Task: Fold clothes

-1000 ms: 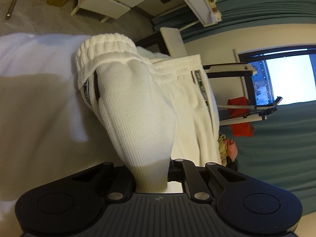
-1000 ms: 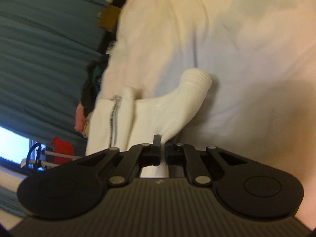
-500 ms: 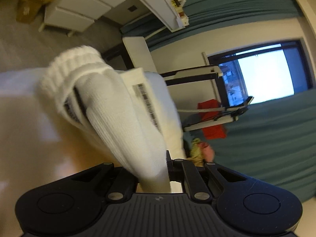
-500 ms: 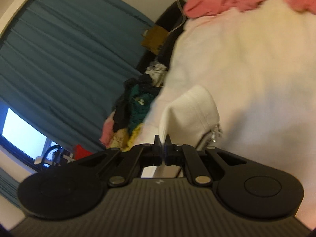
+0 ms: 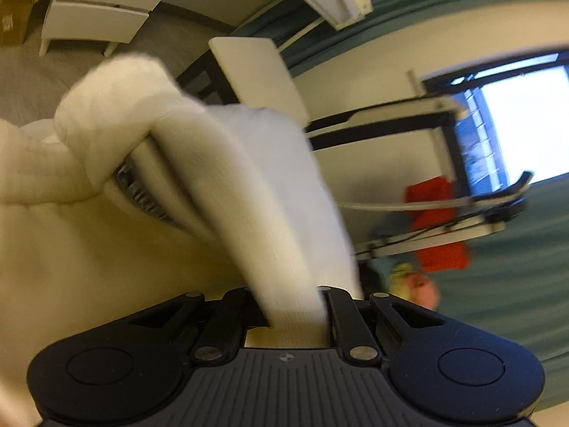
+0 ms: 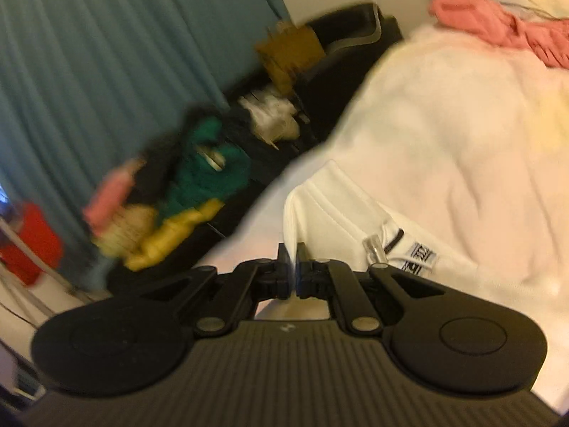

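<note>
Both views, mid-fold, with heavy motion blur. The left tool (image 5: 288, 306) is clamped on a thick fold of the white ribbed garment (image 5: 256, 192), which rises from between its jaws and drapes over to a ribbed cuff (image 5: 106, 114) hanging above the cream bed cover (image 5: 71, 267). The right tool (image 6: 292, 270) has its jaws pressed almost together on a thin edge of the same white garment (image 6: 330, 210), whose drawcord tip (image 6: 373, 249) and woven label (image 6: 421, 252) lie just beside the jaws, on the bed. Risks, as judged from this frame: the right grip takes only a sliver of cloth, so a quick pull could slip it free and let that side drop; the bulk in the left tool may be several layers, so the fold could come down uneven or twisted; the loose drawcord could catch in the linkage. The surface is a soft, pale bed, wrinkled, and likely to drag on the cloth. A pink garment (image 6: 498, 28) lies at its far edge. Beyond the bed: teal curtains (image 6: 106, 71), a bright window (image 5: 526, 124), a heap of green, yellow and pink clothes (image 6: 185, 192), a red item (image 5: 437, 227) and a white drawer unit (image 5: 103, 3).
</note>
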Available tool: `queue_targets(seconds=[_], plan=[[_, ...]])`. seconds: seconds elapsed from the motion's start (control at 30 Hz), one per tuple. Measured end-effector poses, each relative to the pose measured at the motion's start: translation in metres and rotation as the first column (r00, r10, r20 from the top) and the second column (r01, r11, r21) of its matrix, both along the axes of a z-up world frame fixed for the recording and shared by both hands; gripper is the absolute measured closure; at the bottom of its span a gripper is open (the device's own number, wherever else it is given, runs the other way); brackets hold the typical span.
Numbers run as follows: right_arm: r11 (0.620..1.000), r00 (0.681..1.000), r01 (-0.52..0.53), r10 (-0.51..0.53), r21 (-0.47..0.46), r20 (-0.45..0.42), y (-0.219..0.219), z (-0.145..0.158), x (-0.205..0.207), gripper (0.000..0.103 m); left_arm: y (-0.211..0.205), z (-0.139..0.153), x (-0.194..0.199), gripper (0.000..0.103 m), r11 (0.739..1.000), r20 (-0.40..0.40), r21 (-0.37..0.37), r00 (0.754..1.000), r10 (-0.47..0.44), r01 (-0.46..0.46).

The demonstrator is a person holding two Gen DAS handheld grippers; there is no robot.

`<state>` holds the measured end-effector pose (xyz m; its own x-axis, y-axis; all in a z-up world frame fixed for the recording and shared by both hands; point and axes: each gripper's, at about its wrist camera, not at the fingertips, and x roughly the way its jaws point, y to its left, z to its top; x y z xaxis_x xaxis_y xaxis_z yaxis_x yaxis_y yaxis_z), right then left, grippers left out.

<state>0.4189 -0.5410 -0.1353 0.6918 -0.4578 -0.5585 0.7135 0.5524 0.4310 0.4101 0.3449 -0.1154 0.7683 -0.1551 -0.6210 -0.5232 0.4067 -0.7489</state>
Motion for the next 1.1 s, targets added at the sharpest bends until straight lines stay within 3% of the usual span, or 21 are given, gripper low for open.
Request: queue_targets(seconds=[0.07, 0.17, 0.3, 0.33, 0.4, 0.43, 0.47, 0.53, 0.6, 0.7, 0.8, 0.9, 0.97, 1.0, 1.1], plan=[[1.000, 1.000, 0.007, -0.007, 0.026, -0.007, -0.004, -0.014, 0.002, 0.097, -0.002, -0.015, 0.014, 0.091, 1.000, -0.029, 0.010, 0.999, -0.013, 0.013], [0.999, 1.000, 0.007, -0.007, 0.051, -0.002, -0.008, -0.028, 0.001, 0.096, -0.002, -0.012, 0.012, 0.086, 0.998, -0.012, 0.047, 0.999, -0.048, 0.048], [0.994, 0.998, -0.054, 0.050, 0.097, 0.043, -0.010, -0.017, -0.021, 0.091, -0.003, 0.003, -0.006, 0.059, 0.992, 0.040, 0.087, 0.994, -0.098, 0.094], [0.991, 0.996, -0.073, 0.066, 0.112, 0.062, -0.009, -0.014, -0.032, 0.086, -0.003, 0.008, -0.018, 0.057, 0.991, 0.063, 0.095, 0.993, -0.104, 0.098], [0.984, 0.991, -0.107, 0.093, 0.142, 0.101, -0.005, -0.008, -0.058, 0.062, -0.005, 0.016, -0.043, 0.047, 0.988, 0.101, 0.111, 0.987, -0.121, 0.110], [0.979, 0.986, -0.124, 0.104, 0.160, 0.128, -0.001, -0.005, -0.072, 0.045, -0.006, 0.019, -0.057, 0.046, 0.986, 0.114, 0.121, 0.985, -0.133, 0.119], [0.973, 0.981, -0.143, 0.115, 0.183, 0.159, 0.004, -0.005, -0.087, 0.035, -0.009, 0.020, -0.072, 0.045, 0.984, 0.128, 0.127, 0.982, -0.142, 0.125], [0.953, 0.967, -0.190, 0.140, 0.236, 0.214, 0.013, -0.005, -0.116, 0.034, -0.017, 0.019, -0.105, 0.042, 0.984, 0.150, 0.122, 0.977, -0.150, 0.132], [0.913, 0.945, -0.269, 0.188, 0.307, 0.269, 0.024, -0.009, -0.144, 0.034, -0.028, 0.014, -0.141, 0.036, 0.986, 0.164, 0.097, 0.975, -0.147, 0.133], [0.846, 0.928, -0.331, 0.211, 0.418, 0.308, 0.043, -0.023, -0.179, 0.034, -0.036, -0.001, -0.183, 0.036, 0.991, 0.145, 0.036, 0.980, -0.136, 0.132], [0.708, 0.918, -0.388, 0.245, 0.590, 0.311, 0.061, -0.048, -0.193, 0.035, -0.039, -0.017, -0.208, 0.037, 0.994, 0.111, -0.026, 0.989, -0.101, 0.104], [0.616, 0.899, -0.437, 0.296, 0.655, 0.322, 0.080, -0.062, -0.188, 0.035, -0.042, -0.030, -0.219, 0.037, 0.996, 0.122, -0.055, 0.991, -0.059, 0.066], [0.636, 0.900, -0.435, 0.300, 0.638, 0.315, 0.081, -0.064, -0.179, 0.035, -0.037, -0.037, -0.214, 0.039, 0.999, 0.097, -0.048, 0.995, -0.006, 0.010], [0.646, 0.901, -0.434, 0.301, 0.628, 0.312, 0.082, -0.064, -0.174, 0.035, -0.033, -0.041, -0.211, 0.047, 0.999, 0.083, -0.034, 0.996, 0.022, -0.020], [0.730, 0.929, -0.352, 0.195, 0.585, 0.316, 0.065, -0.066, -0.171, 0.039, -0.019, -0.051, -0.194, 0.057, 0.997, 0.081, -0.021, 0.993, 0.082, -0.081]])
